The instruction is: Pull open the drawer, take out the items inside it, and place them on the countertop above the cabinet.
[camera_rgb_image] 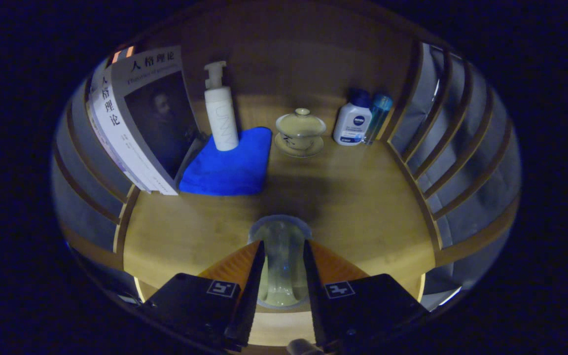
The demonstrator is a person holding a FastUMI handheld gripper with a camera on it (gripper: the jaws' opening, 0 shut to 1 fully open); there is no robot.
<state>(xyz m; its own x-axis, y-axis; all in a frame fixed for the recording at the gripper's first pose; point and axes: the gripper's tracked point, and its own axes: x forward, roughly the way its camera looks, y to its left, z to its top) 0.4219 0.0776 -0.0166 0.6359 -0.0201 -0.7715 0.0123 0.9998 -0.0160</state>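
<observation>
Two fingers [252, 276] of my gripper [281, 246] are clamped on 1 pale, see-thru cup [280, 256] — both press its sides, one per side, cup lying lengthwise between them w/ its round rim pointing fwd, just past the tips. Cup sits over the wooden countertop [363, 207]; can't tell if it touches the wood or hangs just above.

Beyond the fingers, counting outward:
- 1 blue cloth [230, 165], folded flat on the top, ahead and to the left.
- 1 white pump bottle [221, 116], upright, standing on the cloth's far edge.
- 1 lidded tea bowl [300, 129] on its saucer, straight ahead near the back, just right of the cloth, not touching it as far as I see.
- 2 small bottles at back right, side by side and touching or nearly so: 1 white w/ dark cap [353, 121], 1 slim clear-blue [377, 116].
- Books at far left: 1 big one [153, 118] leaning, cover facing me, portrait on it; more spines behind it — can't count them.

Wooden slats [422, 162] run along both sides of the top, grey behind. Back panel is wood too, dim.
</observation>
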